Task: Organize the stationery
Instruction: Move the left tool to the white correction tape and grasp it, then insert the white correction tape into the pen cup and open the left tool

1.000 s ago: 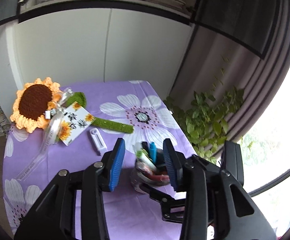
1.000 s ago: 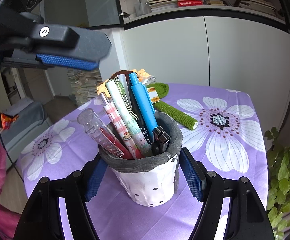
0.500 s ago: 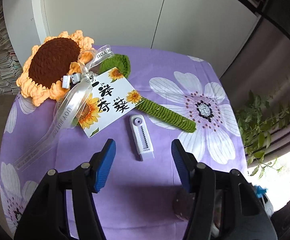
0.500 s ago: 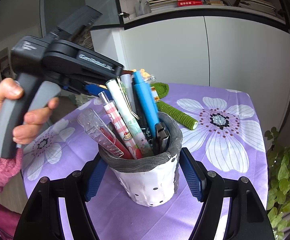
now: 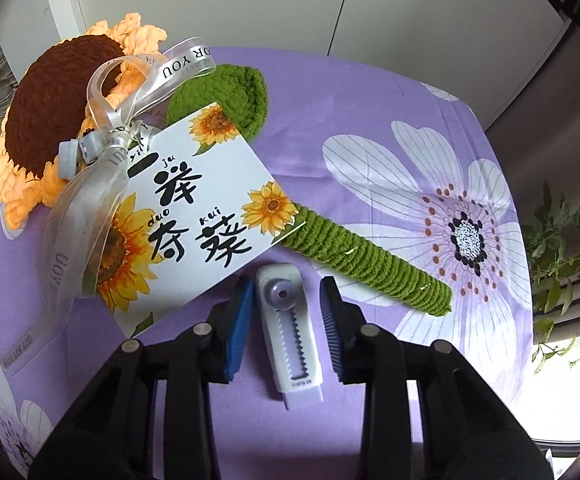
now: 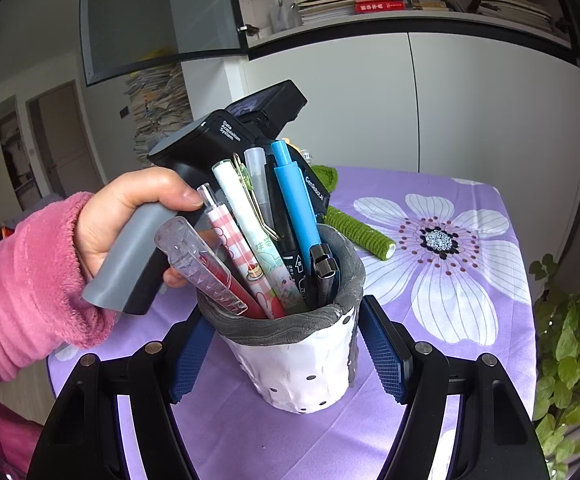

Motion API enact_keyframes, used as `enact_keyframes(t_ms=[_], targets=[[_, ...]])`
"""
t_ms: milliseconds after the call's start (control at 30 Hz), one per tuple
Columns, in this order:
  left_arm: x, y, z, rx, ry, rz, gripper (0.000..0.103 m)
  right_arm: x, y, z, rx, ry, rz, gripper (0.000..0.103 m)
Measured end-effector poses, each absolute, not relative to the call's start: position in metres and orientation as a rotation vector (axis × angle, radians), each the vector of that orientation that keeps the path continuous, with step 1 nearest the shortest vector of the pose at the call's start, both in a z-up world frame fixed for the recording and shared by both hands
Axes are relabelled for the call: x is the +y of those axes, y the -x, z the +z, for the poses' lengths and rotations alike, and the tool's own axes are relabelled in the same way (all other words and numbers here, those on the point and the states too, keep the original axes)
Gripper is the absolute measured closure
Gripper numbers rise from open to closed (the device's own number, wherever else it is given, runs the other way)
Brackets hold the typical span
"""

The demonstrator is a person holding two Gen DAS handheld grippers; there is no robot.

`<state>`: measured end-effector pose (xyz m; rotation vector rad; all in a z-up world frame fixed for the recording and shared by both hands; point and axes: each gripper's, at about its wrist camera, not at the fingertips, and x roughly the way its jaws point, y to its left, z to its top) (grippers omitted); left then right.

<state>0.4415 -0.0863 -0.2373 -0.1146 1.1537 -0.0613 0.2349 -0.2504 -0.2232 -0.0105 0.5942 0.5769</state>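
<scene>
A white utility knife (image 5: 290, 332) lies flat on the purple flowered cloth. My left gripper (image 5: 286, 292) is open and straddles it, one blue pad on each side, not touching that I can see. My right gripper (image 6: 286, 356) is open around a white pen cup with a grey rim (image 6: 298, 360), its pads close to the cup's walls. The cup holds several pens, among them a blue one (image 6: 294, 204), and a clear ruler (image 6: 198, 260). The left gripper's black body (image 6: 230, 144), held by a hand in a pink sleeve, shows behind the cup in the right wrist view.
A crocheted sunflower (image 5: 58, 108) with a green stem (image 5: 362, 260), a ribbon and a white card (image 5: 194, 216) lies just beyond the knife. White cabinet doors (image 6: 450, 100) stand behind the table. A green plant (image 6: 570, 340) is at the table's right edge.
My left gripper swung away from the pen cup, came down over the cloth and now has the knife between its open pads. My right gripper and the cup stayed put.
</scene>
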Motion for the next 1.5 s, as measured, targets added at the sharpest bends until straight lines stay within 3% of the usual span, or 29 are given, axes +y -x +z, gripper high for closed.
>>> enact_keyframes(t_ms=[267,600,1033,1500], targets=[[-0.088,-0.433,-0.231,1.106,0.068,-0.077,0.079,-0.25,-0.235,-0.223,0.594,0.01,0.577,0.03],[-0.08,-0.327,-0.147,0.895,0.036,-0.275,0.08,-0.25,-0.235,-0.223,0.594,0.009,0.576,0.03],[-0.097,-0.251,-0.071,0.712,-0.008,-0.442,0.08,-0.25,-0.235,-0.223,0.594,0.009,0.577,0.03],[-0.142,-0.27,-0.102,0.818,-0.047,-0.516,0.08,-0.25,-0.235,-0.223,0.594,0.009,0.577,0.03]])
